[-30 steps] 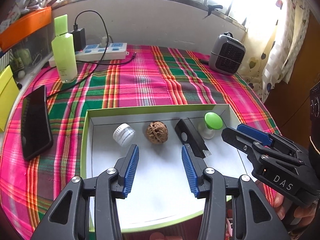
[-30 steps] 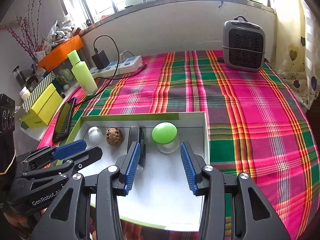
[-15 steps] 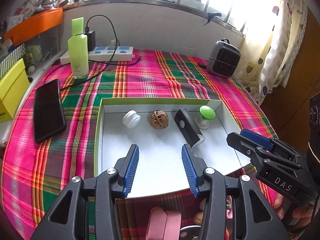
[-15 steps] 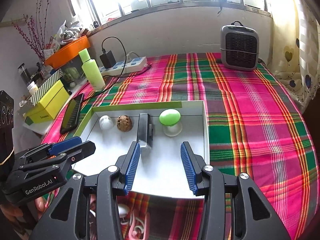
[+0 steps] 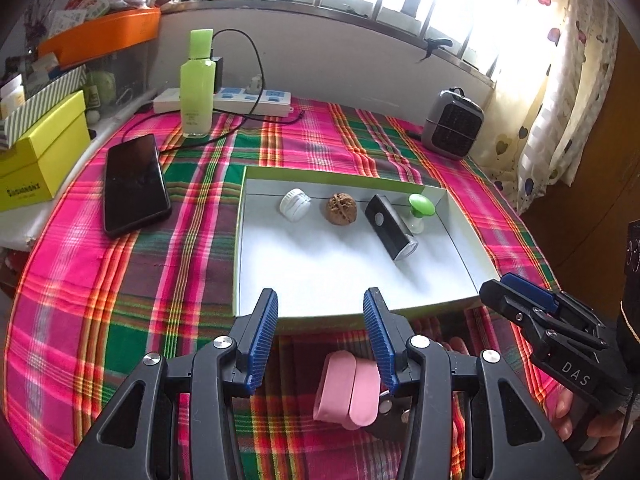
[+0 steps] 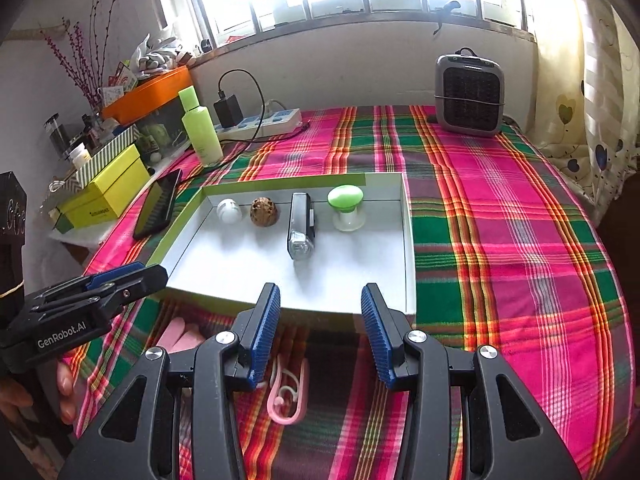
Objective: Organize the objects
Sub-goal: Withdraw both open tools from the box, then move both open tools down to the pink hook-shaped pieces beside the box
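1. Left tool (image 5: 316, 328) and right tool (image 6: 318, 322): jaws apart, nothing between the pads, same gap as a second ago. Both hang over the near edge of the surface, pointing down toward the tray.
2. Change: we have pulled both tools back out of the tray (image 5: 240, 240). A second ago their tips sat over its white floor; now they sit at or short of its near rim.
3. Pulling back has uncovered loose things on the plaid cloth (image 5: 120, 280) in front of the tray: a pink case (image 5: 348, 394) below the left tool with a dark metal bit just beside it that we cannot identify, and a pink cord (image 6: 286, 398) under the right tool.
4. Tray contents, unmoved, in a row along the far wall: white cap (image 5: 295, 204), walnut (image 5: 342, 209), black light (image 5: 390, 226), green knob (image 5: 420, 210).
5. Our read: four items are already sorted, and the retreat sets up a pick of the next loose item. The pink case and cord are the nearest candidates.
6. Further out, off task: phone (image 5: 134, 184) left of the tray, green bottle (image 5: 196, 88), power strip (image 5: 240, 100), heater (image 5: 454, 124), yellow box (image 5: 40, 152).
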`<action>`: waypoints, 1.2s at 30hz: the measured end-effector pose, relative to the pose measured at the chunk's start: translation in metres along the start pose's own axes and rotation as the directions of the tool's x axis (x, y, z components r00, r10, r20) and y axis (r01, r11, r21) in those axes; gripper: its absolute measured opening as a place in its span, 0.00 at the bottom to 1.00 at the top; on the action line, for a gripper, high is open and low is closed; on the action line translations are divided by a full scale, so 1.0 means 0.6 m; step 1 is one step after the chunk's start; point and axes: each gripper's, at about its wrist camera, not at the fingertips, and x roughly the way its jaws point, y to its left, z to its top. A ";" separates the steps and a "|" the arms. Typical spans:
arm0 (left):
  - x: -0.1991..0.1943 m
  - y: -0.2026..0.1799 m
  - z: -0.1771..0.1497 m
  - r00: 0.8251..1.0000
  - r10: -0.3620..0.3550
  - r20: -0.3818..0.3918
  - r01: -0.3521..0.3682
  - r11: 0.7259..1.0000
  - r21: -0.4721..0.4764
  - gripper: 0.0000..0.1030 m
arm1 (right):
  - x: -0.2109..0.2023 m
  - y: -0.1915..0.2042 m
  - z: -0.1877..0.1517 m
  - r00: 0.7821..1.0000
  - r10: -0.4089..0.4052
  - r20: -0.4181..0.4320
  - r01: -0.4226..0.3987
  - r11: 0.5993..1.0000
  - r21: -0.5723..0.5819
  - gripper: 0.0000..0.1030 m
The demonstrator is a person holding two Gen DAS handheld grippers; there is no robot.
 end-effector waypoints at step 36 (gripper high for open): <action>0.007 0.022 -0.077 0.995 -0.057 -0.080 0.054 0.998 -0.032 0.42 | 0.020 0.020 -0.084 0.992 0.034 -0.120 -0.037 0.999 -0.021 0.42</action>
